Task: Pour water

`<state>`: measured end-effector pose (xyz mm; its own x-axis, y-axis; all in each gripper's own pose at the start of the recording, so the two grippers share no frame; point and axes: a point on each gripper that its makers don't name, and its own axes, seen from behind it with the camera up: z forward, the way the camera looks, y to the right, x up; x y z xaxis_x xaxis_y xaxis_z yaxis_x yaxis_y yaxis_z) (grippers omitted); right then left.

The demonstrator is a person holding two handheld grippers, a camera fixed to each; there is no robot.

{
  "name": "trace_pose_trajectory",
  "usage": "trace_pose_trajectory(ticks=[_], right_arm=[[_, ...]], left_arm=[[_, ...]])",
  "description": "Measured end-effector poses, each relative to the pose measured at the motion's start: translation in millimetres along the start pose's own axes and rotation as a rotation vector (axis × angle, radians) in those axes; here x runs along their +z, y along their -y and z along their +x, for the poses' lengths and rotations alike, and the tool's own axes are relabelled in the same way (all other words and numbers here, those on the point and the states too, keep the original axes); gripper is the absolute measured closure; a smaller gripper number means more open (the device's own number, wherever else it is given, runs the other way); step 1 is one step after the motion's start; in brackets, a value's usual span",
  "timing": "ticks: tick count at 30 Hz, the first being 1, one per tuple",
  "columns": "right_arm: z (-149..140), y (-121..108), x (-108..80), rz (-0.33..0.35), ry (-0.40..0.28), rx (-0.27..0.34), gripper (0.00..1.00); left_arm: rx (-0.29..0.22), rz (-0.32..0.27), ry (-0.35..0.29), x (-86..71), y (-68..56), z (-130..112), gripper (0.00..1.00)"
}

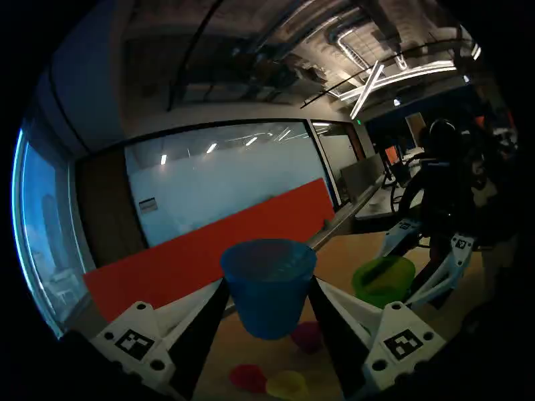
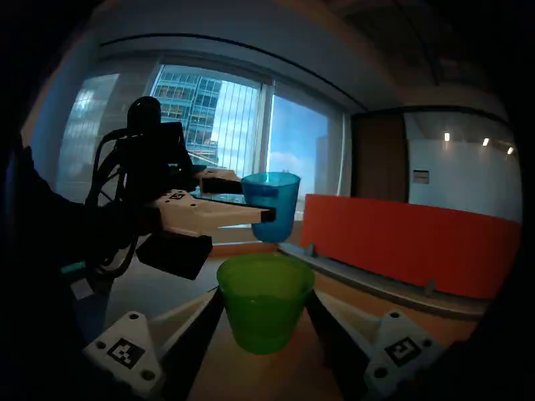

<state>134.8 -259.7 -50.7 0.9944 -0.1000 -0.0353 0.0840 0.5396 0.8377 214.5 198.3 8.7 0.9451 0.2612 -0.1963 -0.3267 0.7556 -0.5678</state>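
Gripped: blue cup (image 1: pixel 269 287), green cup (image 2: pixel 265 304) (separately)

Dim office room with tall windows and an orange partition

In the right gripper view a tall window (image 2: pixel 221 127) shows glass towers (image 2: pixel 190 100) and blue sky, beside a brown wood wall panel (image 2: pixel 378 157). An orange partition (image 2: pixel 414 240) runs along the far edge of the wooden tabletop (image 2: pixel 281 374). In the left gripper view a frosted glass wall (image 1: pixel 227 180) stands behind that partition, with crossed strip lights (image 1: pixel 401 73) and bare ducts (image 1: pixel 348 40) on the open ceiling.
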Motion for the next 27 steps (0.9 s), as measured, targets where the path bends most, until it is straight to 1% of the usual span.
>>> trace_pose_trajectory(ticks=[2, 5, 9, 12, 18, 21, 27], right_arm=[[1.3, -0.3, -1.7, 0.000, 0.001, 0.002, 0.12], [2.8, -1.6, -3.9, -0.005, 0.001, 0.002, 0.13], [5.2, -3.2, -5.9, -0.009, 0.001, 0.001, 0.12], [6.6, -3.5, -6.7, -0.011, 0.001, 0.001, 0.12], [8.0, -4.1, -8.1, -0.018, 0.006, -0.003, 0.12], [7.4, -5.6, -9.7, -0.024, 0.014, -0.001, 0.13], [3.0, -12.7, -15.1, -0.044, 0.034, -0.005, 0.12]], left_arm=[[-0.058, -0.006, 0.004, 0.6, 0.8, -2.8, 0.18], [-0.127, -0.015, 0.004, 0.8, 1.3, -5.3, 0.18], [-0.184, -0.021, 0.001, 0.3, 2.4, -8.4, 0.18], [-0.194, -0.021, 0.003, -0.3, 3.2, -11.3, 0.18], [-0.181, -0.021, 0.014, -3.0, 2.9, -15.7, 0.18], [-0.190, -0.029, 0.017, -5.1, 1.4, -17.6, 0.18], [-0.208, -0.033, 0.045, -8.5, 0.6, -31.3, 0.18]])
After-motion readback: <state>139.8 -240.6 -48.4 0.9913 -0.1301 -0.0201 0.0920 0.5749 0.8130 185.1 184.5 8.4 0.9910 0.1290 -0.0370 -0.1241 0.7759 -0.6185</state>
